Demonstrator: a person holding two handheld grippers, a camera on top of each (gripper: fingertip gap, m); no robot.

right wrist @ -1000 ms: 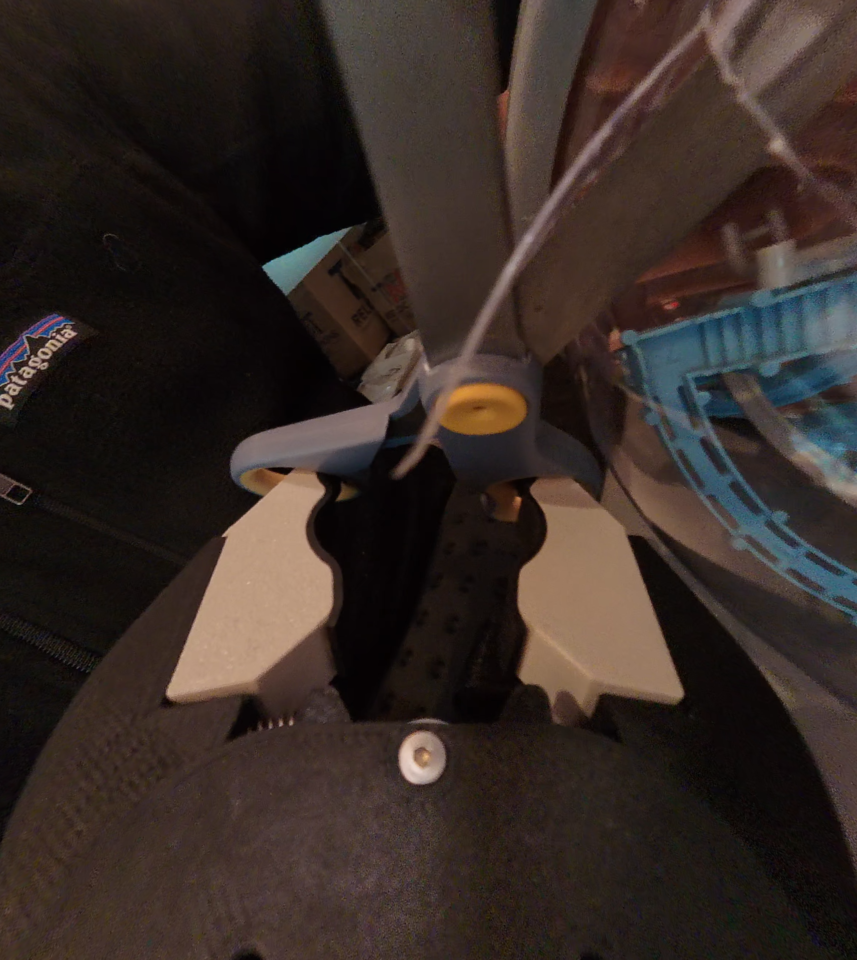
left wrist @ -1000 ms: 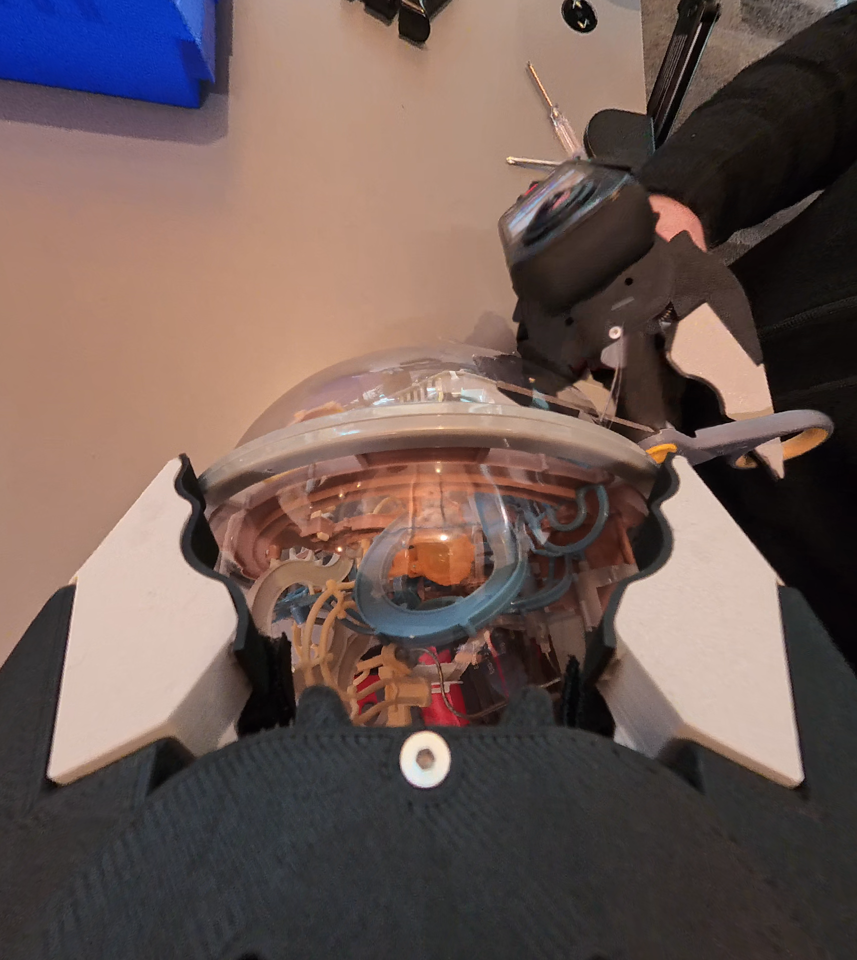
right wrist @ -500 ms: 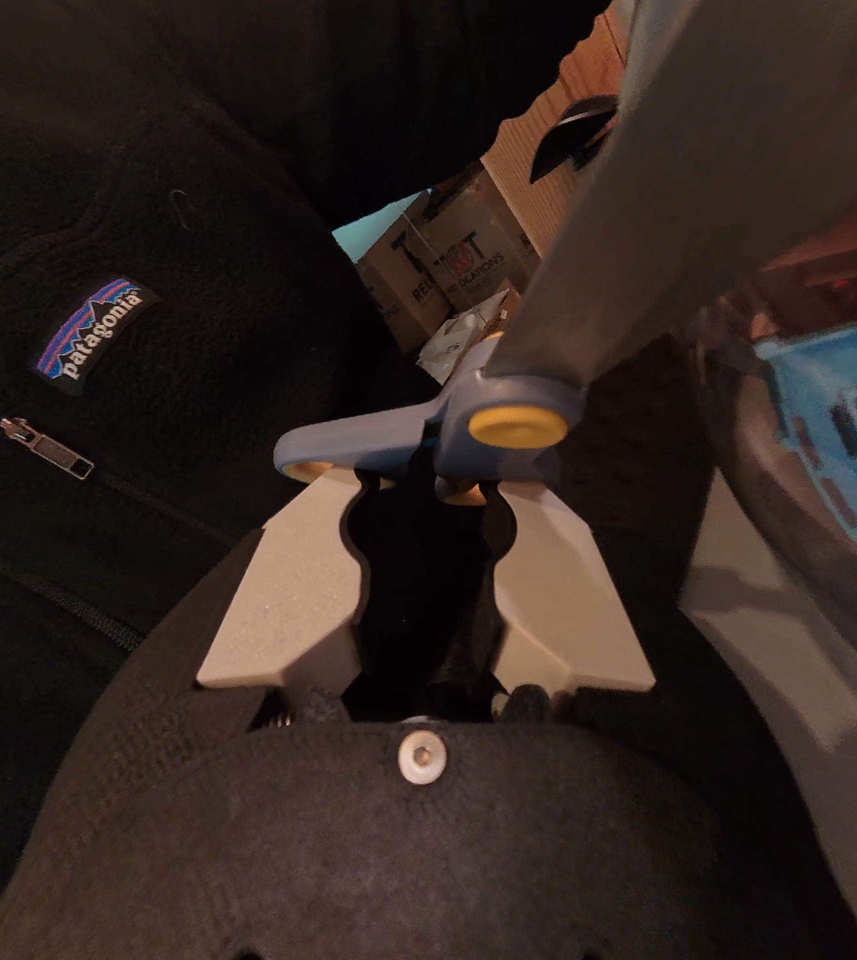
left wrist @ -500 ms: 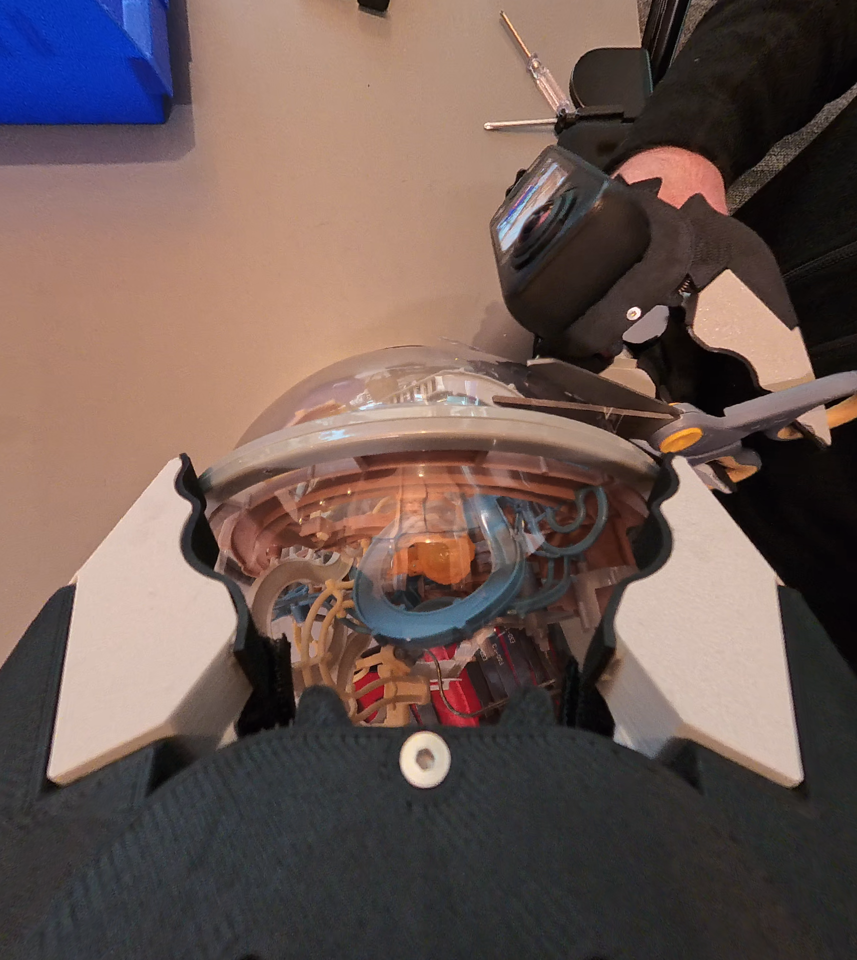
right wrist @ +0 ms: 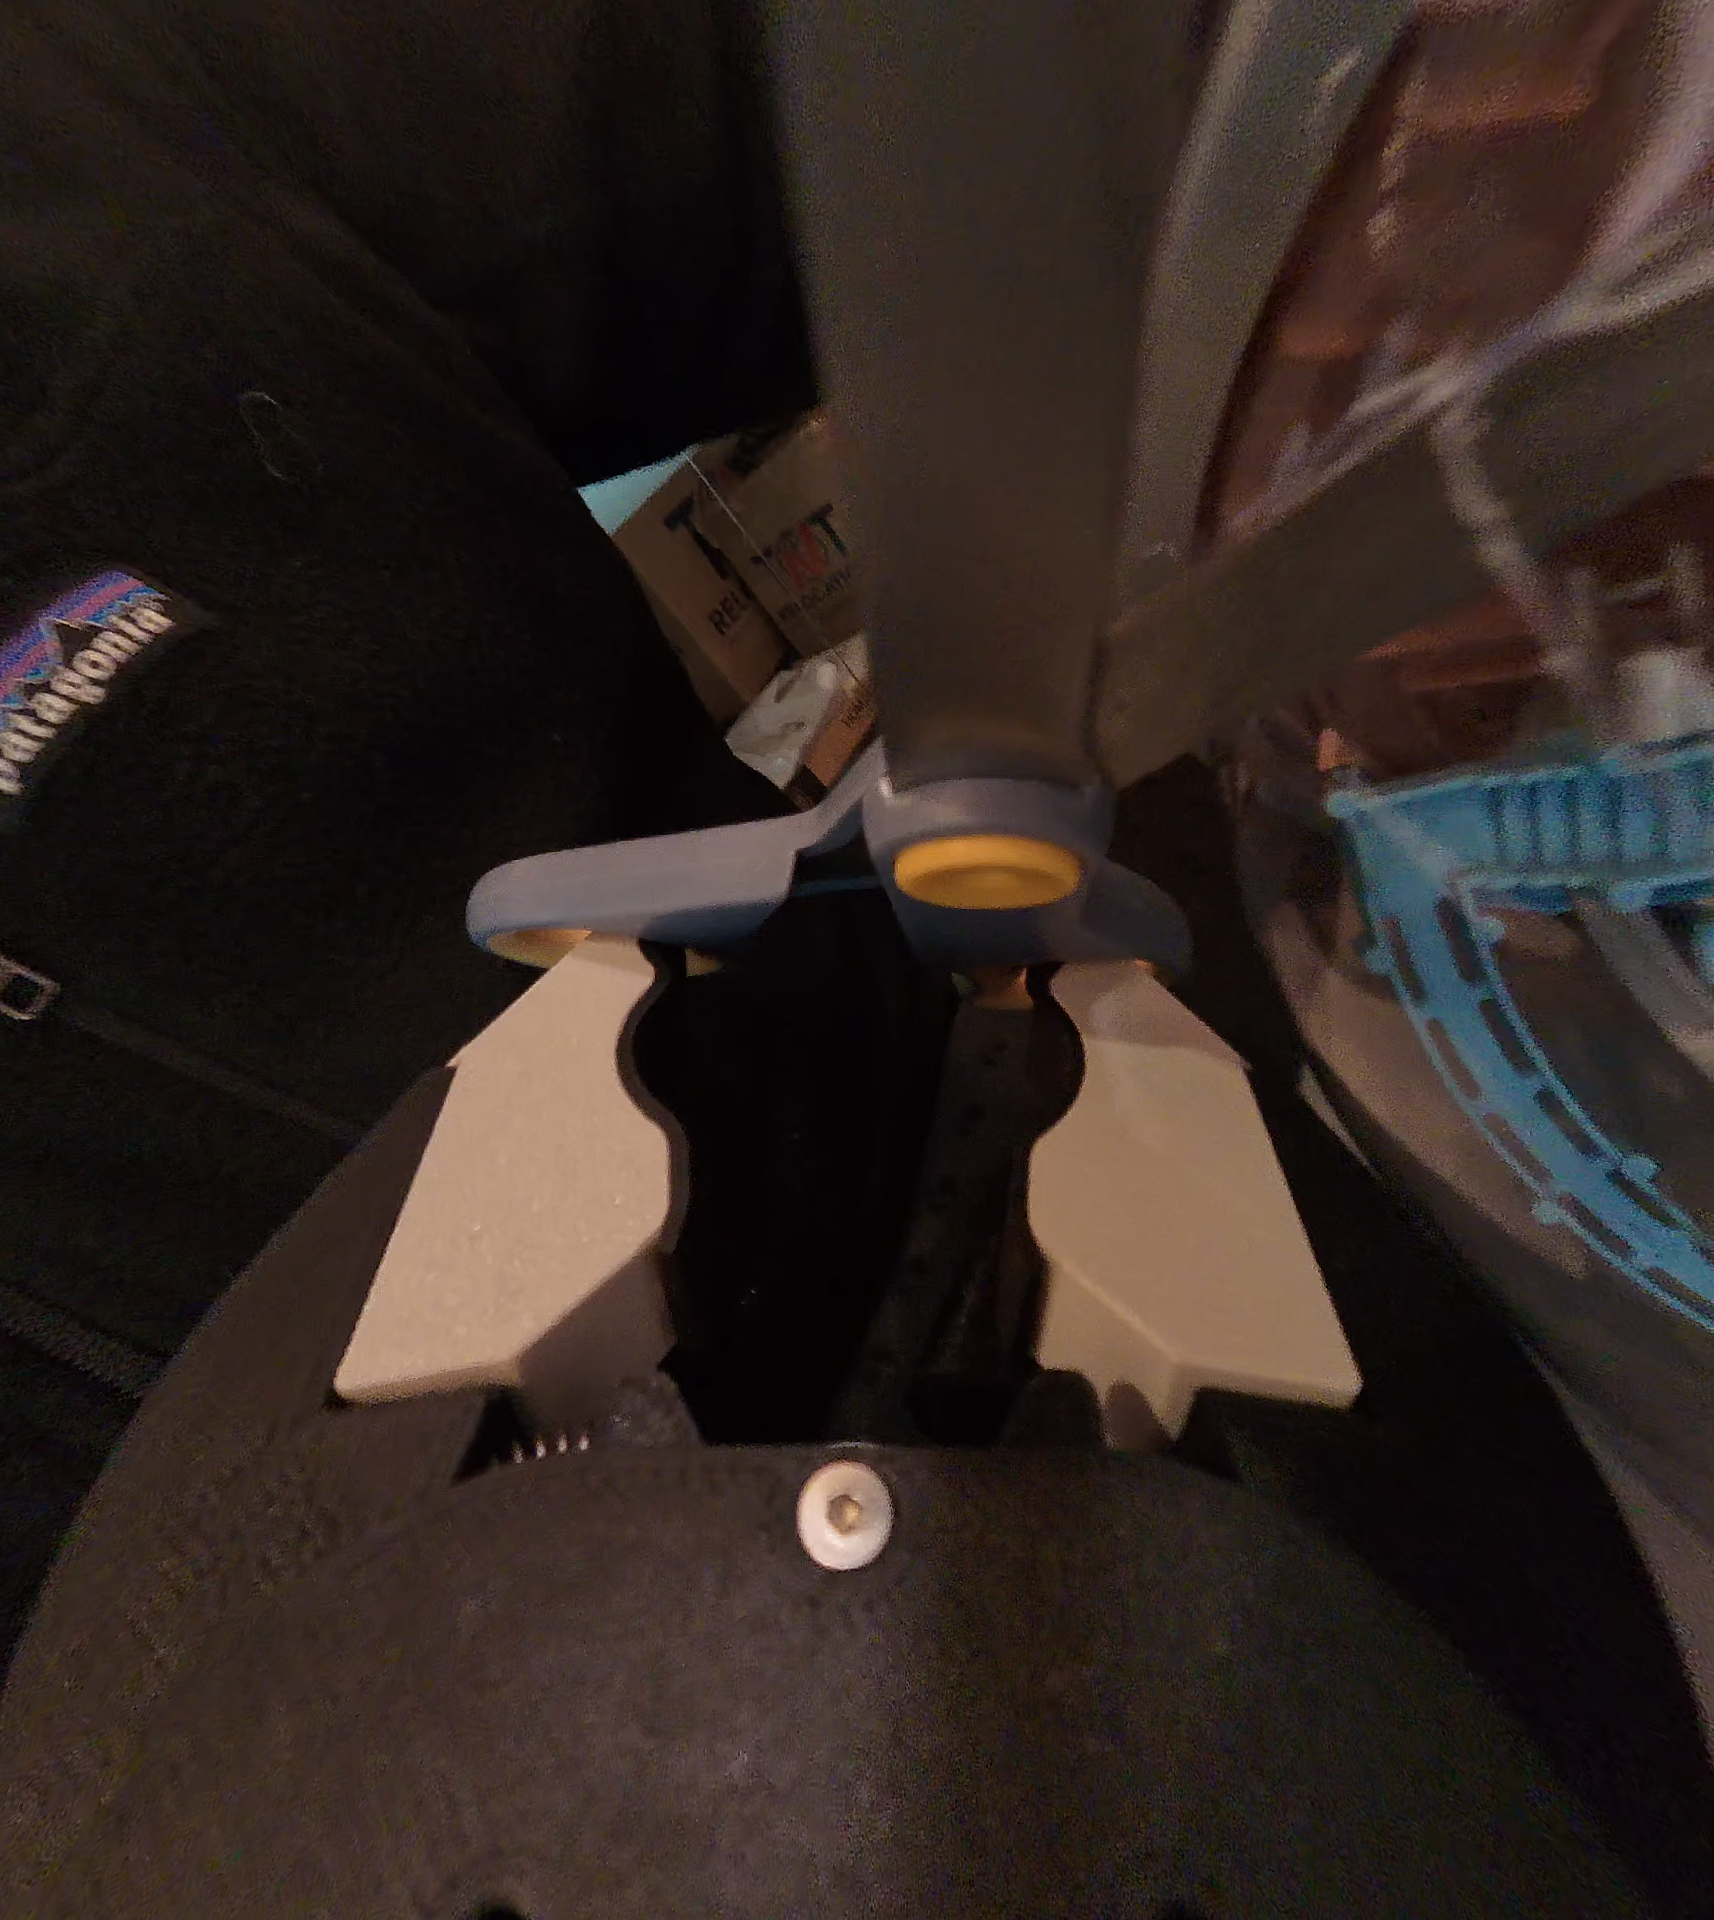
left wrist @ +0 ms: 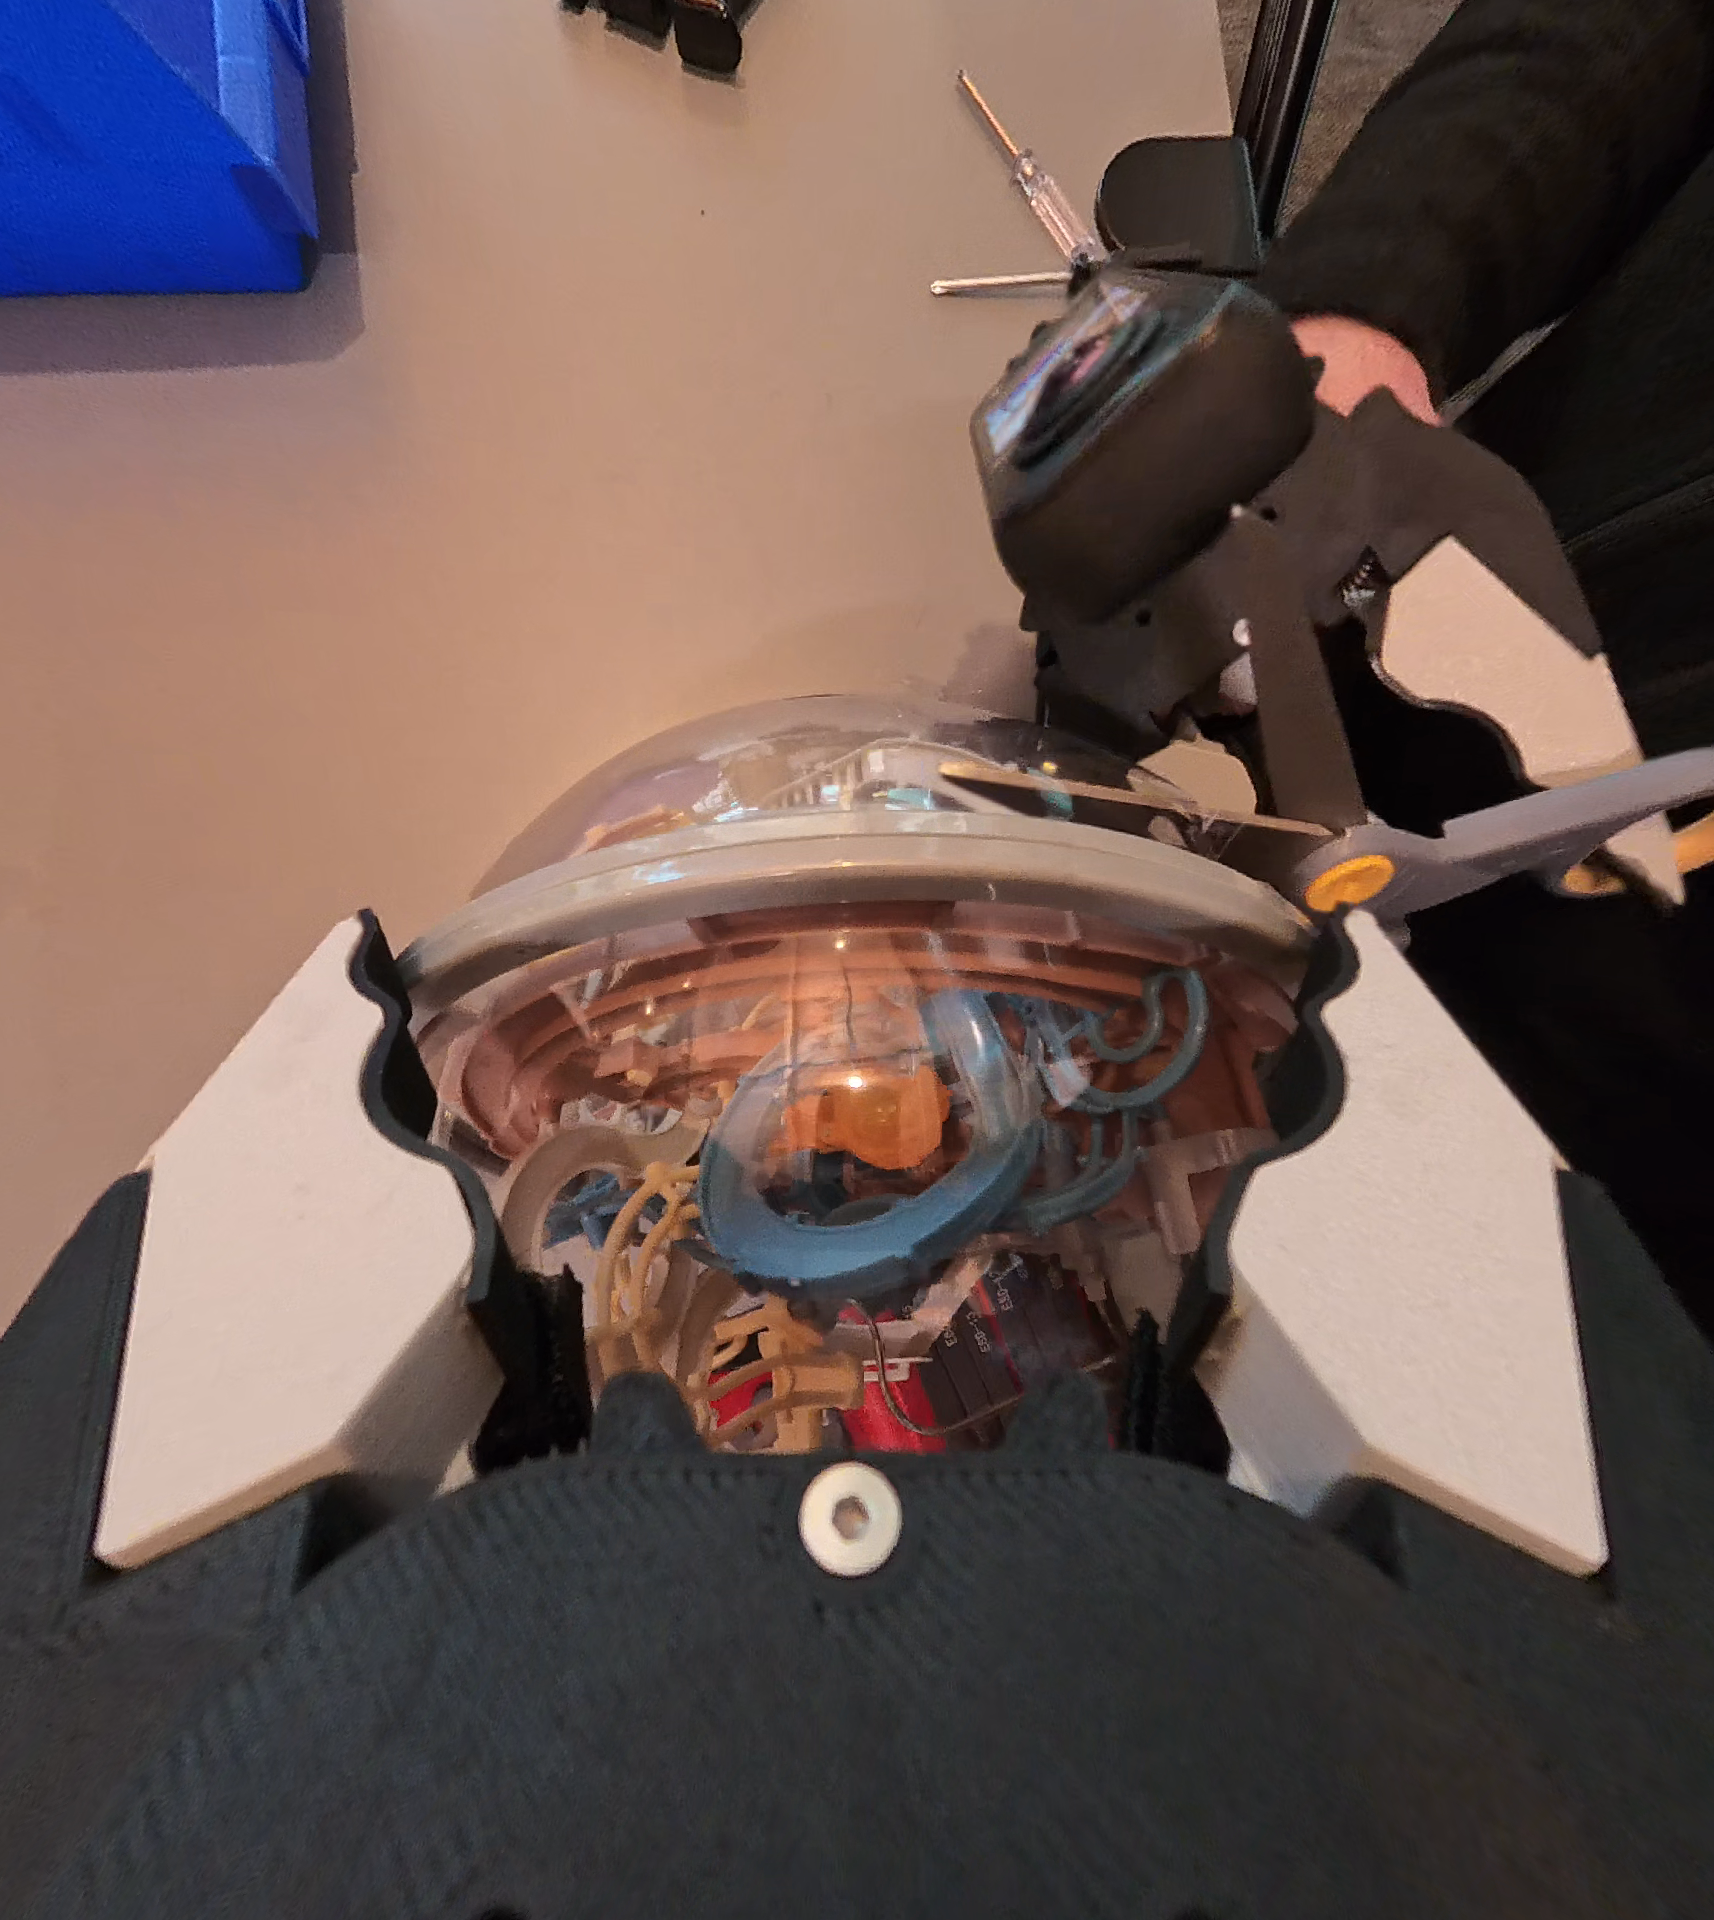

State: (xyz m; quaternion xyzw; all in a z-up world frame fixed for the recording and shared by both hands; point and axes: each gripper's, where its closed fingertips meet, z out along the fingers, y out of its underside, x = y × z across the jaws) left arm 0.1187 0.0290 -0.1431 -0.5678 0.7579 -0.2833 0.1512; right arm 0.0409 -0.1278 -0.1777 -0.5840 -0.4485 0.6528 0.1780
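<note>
My left gripper [left wrist: 853, 935] is shut on a clear ball maze toy [left wrist: 832, 1091] with a grey ring [left wrist: 832, 862] around its middle, and holds it above the beige table [left wrist: 417, 520]. My right gripper [right wrist: 848, 956] is shut on the grey handles of a pair of scissors [right wrist: 983, 873] with a yellow pivot. In the left wrist view the scissors [left wrist: 1352, 883] reach in from the right. Their blades lie against the far half of the clear dome, just above the ring. The ball [right wrist: 1559, 935] fills the right side of the right wrist view.
A blue box [left wrist: 94, 145] sits at the table's far left. A screwdriver [left wrist: 1029, 177] and black clips [left wrist: 666, 26] lie at the far edge. A person in a black jacket [right wrist: 209, 520] stands close on the right. Cardboard boxes [right wrist: 728, 582] show behind. Left tips and right tips are each some 35 cm from the screwdriver [left wrist: 1029, 177].
The right gripper squeezed the scissors shut, then spread its fingers again. It shifted away from the ball and came back. The left gripper and ball stayed put.
</note>
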